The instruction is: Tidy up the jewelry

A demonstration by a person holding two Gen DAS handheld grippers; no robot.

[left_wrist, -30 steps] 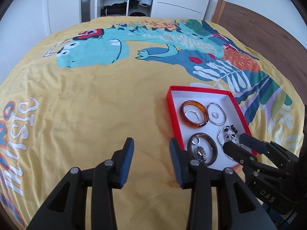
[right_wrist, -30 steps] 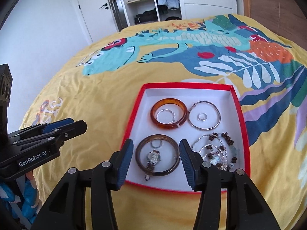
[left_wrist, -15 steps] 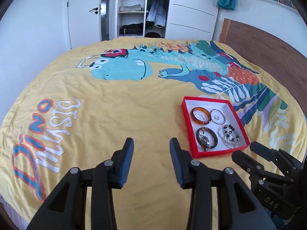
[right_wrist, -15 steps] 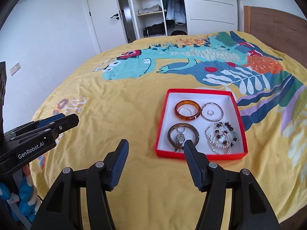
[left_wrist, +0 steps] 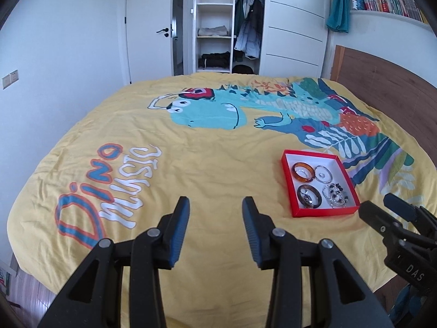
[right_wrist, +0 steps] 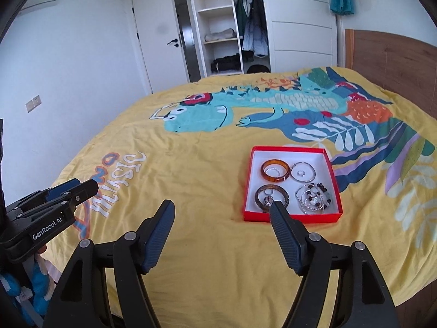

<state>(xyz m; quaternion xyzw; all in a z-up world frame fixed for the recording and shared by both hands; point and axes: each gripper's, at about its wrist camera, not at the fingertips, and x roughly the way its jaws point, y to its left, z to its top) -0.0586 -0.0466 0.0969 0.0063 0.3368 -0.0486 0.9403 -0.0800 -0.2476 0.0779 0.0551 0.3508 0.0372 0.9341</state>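
A red box [left_wrist: 287, 188] [right_wrist: 248, 186] with a white inside lies on the yellow dinosaur bedspread [left_wrist: 207, 169]. It holds an amber bangle [right_wrist: 274, 170], a silver bangle [right_wrist: 303, 172] around a small ring, a dark bangle [right_wrist: 272, 196] around a small charm, and beaded bracelets [right_wrist: 314, 198]. My left gripper [left_wrist: 215, 207] is open and empty, well back from the box and to its left. My right gripper [right_wrist: 222, 210] is open and empty, held above the bed short of the box's near edge.
The bed's near edge runs just below both grippers. A wooden headboard [right_wrist: 396, 63] stands at the right. An open wardrobe [left_wrist: 226, 27] and a white door [left_wrist: 150, 32] are beyond the far end of the bed.
Both grippers have pulled up and back from the box, which now looks smaller and farther off. The right gripper has opened wider. The jewelry in the box has not moved.
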